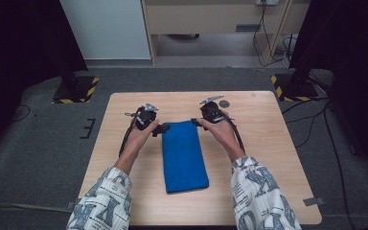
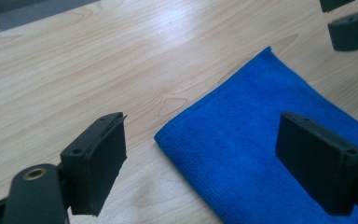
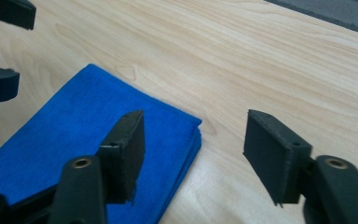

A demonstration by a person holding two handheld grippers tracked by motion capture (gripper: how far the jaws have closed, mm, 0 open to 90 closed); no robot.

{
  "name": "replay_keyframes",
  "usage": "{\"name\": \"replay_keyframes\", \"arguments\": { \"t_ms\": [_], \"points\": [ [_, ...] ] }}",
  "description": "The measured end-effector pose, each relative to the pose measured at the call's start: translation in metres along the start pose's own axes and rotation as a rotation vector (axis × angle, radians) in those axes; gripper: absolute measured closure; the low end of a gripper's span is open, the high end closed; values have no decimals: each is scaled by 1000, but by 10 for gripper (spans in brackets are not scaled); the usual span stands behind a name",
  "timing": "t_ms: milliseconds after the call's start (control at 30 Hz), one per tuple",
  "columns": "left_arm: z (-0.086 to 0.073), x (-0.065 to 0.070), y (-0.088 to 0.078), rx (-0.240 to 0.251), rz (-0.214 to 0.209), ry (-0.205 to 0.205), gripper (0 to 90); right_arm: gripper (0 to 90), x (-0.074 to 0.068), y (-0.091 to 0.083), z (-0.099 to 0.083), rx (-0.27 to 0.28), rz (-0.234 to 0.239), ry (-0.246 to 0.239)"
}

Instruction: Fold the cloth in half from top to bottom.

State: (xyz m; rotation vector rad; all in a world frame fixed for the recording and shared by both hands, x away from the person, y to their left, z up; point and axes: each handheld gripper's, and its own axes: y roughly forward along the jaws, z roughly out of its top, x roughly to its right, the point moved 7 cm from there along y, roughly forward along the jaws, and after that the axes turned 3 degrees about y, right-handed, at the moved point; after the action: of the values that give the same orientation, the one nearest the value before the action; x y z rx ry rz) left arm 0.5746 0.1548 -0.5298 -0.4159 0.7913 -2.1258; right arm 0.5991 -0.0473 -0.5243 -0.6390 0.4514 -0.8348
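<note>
So the setup is a light wooden square table (image 1: 268,158) with visible grain, sitting on grey carpet. Behind it there's a pale wall panel and a beige cabinet (image 1: 211,19) with cables hanging down, plus two black stands on yellow-and-black striped base plates (image 1: 74,91), one at each far corner. Dark curtains close off both sides of the room.

A folded blue microfibre cloth (image 1: 184,155) lies flat in the middle of the table, long side running away from the person, near edge well short of the table's front.

Left gripper (image 1: 160,128) sits at the cloth's far left corner, jaws spread wide, one over bare wood and one above the cloth, nothing pinched. Right gripper (image 1: 195,122) is at the far right corner, jaws also apart, one over the cloth's layered edge, the other over wood, not gripping it either.

Hard to make out: a small dark round thing (image 1: 224,103) near the table's far edge; can't tell what it is. Whether the jaw tips actually touch the cloth, can't say. The patterned sleeves (image 1: 261,191) are cut off by the bottom of the high view.
</note>
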Motion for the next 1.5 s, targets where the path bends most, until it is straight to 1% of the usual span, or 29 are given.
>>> {"name": "replay_keyframes", "arguments": {
  "t_ms": [100, 167, 200, 267, 300, 367, 467, 533, 600, 700, 833, 900, 1000, 1033, 1100, 1133, 1233, 1300, 1333, 1400, 1467, 1500],
  "points": [
    [0, -4, 3, -7, -5, -16, 167, 437, 4, 7, 3, 1, -3, 9],
    [-1, -6, 4, -11, -1, -15, 169, 449, 5, 12, 3, -7, 3, 12],
    [-1, -6, 4, -13, -2, -22, 171, 460, 6, 14, 3, -14, 3, 8],
    [-2, -8, 3, -17, 8, -28, 171, 475, 5, 19, 2, -19, 5, 11],
    [-2, -8, 2, -14, 7, -33, 172, 478, 5, 21, 2, -21, 4, 9],
    [-2, -8, 1, -15, 5, -30, 173, 484, 3, 24, 1, -26, 3, 8],
    [-6, -8, 2, -21, 4, -27, 174, 469, 0, 29, 0, -26, 6, 16],
    [-8, -8, 4, -28, 10, -26, 174, 441, 0, 32, -1, -30, -5, 19],
    [-10, -9, 8, -29, 6, -36, 180, 440, -1, 36, -3, -39, -5, 23],
    [-13, -7, 14, -42, 1, -26, 184, 437, 0, 42, -8, -62, -16, 26],
    [-18, -6, 19, -56, -6, -31, 188, 448, 1, 51, -13, -79, -17, 35],
    [-19, -7, 20, -60, -6, -33, 191, 462, 0, 55, -15, -83, -14, 29],
    [-20, -8, 20, -55, -4, -40, 197, 512, -2, 58, -17, -89, -17, 16],
    [-20, -9, 19, -56, -2, -41, 200, 522, -3, 59, -18, -97, -21, 15],
    [-21, -10, 19, -60, -3, -44, 203, 550, -3, 59, -19, -91, -21, 18],
    [-21, -10, 18, -61, -4, -42, 203, 578, -4, 59, -18, -88, -19, 10],
    [-21, -10, 18, -51, -5, -53, 214, 699, -9, 57, -20, -97, -15, -8],
    [-20, -9, 20, -46, -12, -60, 234, 785, -11, 56, -22, -96, -6, -5],
    [-21, -8, 21, -51, -11, -54, 239, 800, -12, 55, -23, -92, -6, -6],
    [-21, -6, 23, -53, -10, -46, 254, 826, -13, 54, -25, -90, -5, 8],
    [-20, -5, 26, -50, -5, -47, 269, 836, -13, 52, -26, -90, -11, 17],
    [-20, -4, 29, -43, -10, -57, 275, 843, -13, 51, -27, -96, -16, 17]
  ]
}}
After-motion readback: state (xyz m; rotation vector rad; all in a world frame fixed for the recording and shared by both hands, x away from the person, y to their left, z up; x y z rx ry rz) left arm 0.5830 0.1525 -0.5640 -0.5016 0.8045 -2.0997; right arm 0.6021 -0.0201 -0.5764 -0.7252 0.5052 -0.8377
